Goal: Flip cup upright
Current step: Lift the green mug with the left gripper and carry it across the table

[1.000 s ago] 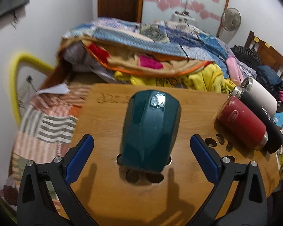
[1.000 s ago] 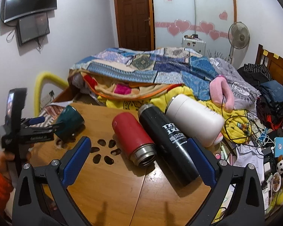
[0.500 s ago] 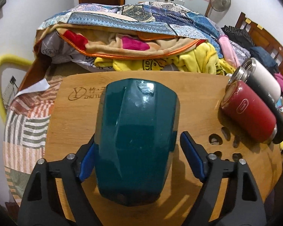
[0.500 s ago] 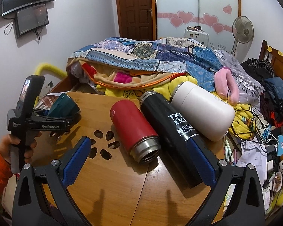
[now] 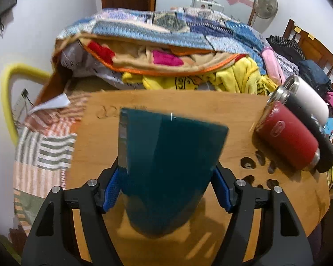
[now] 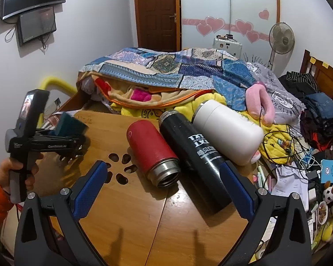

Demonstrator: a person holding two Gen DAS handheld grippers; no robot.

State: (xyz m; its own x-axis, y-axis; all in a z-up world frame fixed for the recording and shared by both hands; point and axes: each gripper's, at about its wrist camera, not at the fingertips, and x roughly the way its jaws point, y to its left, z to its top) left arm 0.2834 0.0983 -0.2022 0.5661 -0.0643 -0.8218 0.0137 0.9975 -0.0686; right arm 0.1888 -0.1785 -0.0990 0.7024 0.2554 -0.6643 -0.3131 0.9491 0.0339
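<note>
Over the wooden table [image 5: 244, 115] the left gripper [image 5: 166, 190] clamps the glossy green cup [image 5: 166, 161] by its narrow end, so it could slip mid-flip; right gripper [image 6: 164, 190] gapes empty.

The dark teal cup [image 5: 166, 168] is sitting clamped between blue pads, its flat base tilting up and away, its wider mouth end facing down over the wooden table [image 5: 233, 110].

Red flask [image 6: 152, 153], black flask [image 6: 193, 159], white flask [image 6: 228, 130] lying side by side, touching, between and beyond the right jaws. Wooden table [image 6: 126, 210] beneath; heaped bedding [image 6: 166, 75] far beyond.
</note>
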